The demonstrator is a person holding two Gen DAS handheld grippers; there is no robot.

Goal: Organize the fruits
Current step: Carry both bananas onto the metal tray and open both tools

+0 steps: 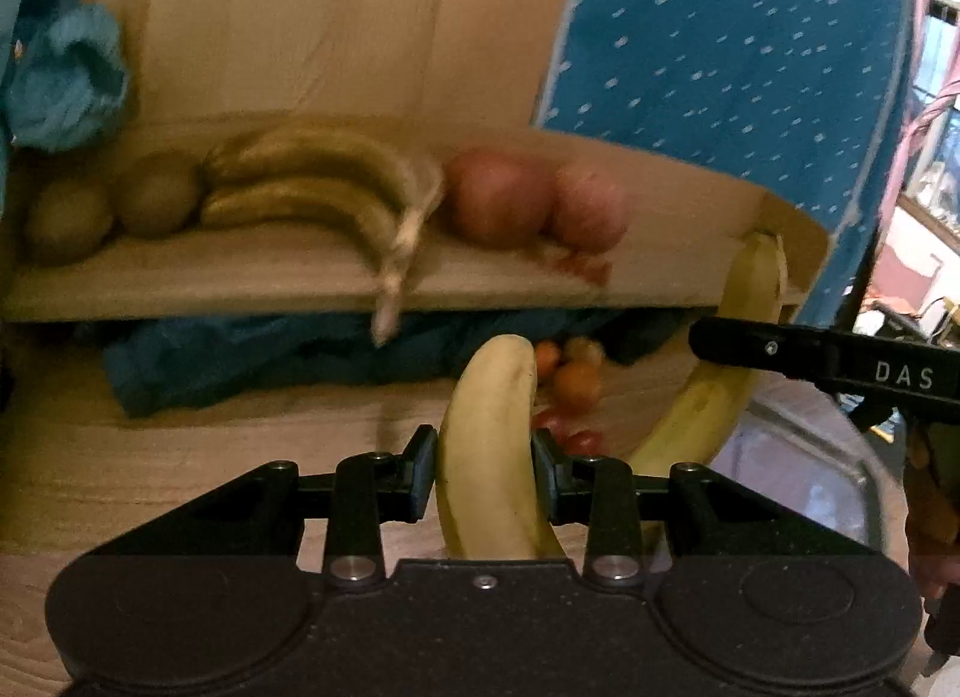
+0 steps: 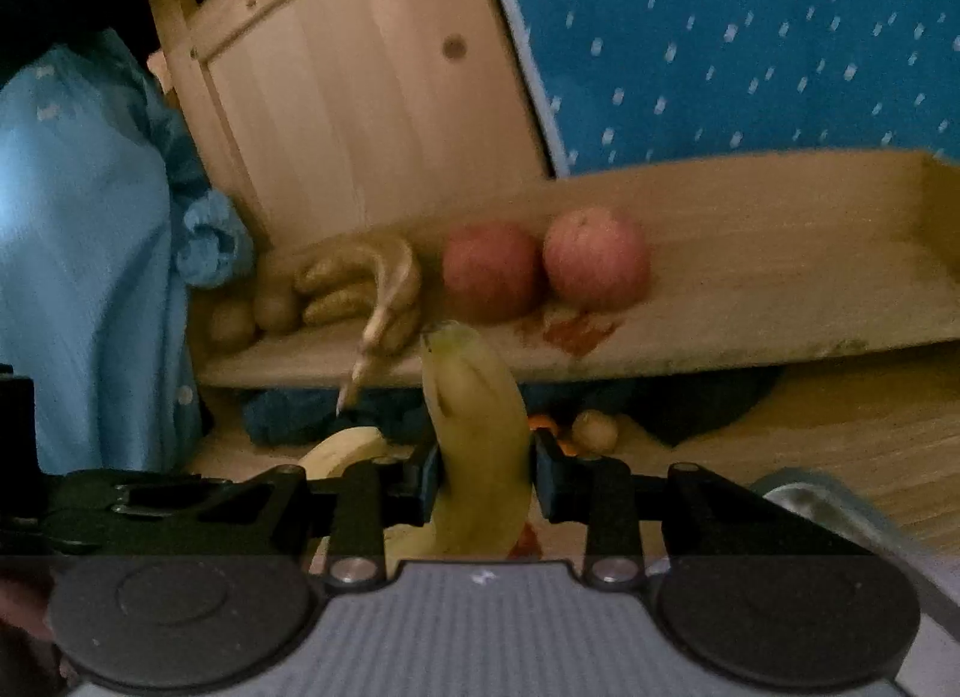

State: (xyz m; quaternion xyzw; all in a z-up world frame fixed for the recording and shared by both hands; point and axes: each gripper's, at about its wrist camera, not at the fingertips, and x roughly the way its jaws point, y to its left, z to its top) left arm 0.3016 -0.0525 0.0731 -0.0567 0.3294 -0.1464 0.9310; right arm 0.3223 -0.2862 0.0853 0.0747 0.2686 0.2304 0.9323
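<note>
My left gripper (image 1: 483, 457) is shut on a yellow banana (image 1: 489, 427) held upright above the wooden floor. My right gripper (image 2: 483, 469) is shut on a second yellow banana (image 2: 477, 439); that banana also shows in the left wrist view (image 1: 720, 373), with the right gripper's finger (image 1: 798, 355) across it. On the wooden board (image 1: 240, 283) lie two kiwis (image 1: 114, 211), a banana bunch (image 1: 318, 187) and two red apples (image 1: 534, 205). In the right wrist view the apples (image 2: 546, 268) and the bunch (image 2: 366, 289) lie on the same board (image 2: 750, 301).
Small orange and red fruits (image 1: 570, 385) lie on the floor under the board, next to a dark blue cloth (image 1: 270, 361). A blue dotted panel (image 1: 750, 36) and a wooden panel (image 1: 336, 18) stand behind. A clear container (image 1: 804, 487) sits at right. Light blue fabric (image 2: 90, 229) hangs at left.
</note>
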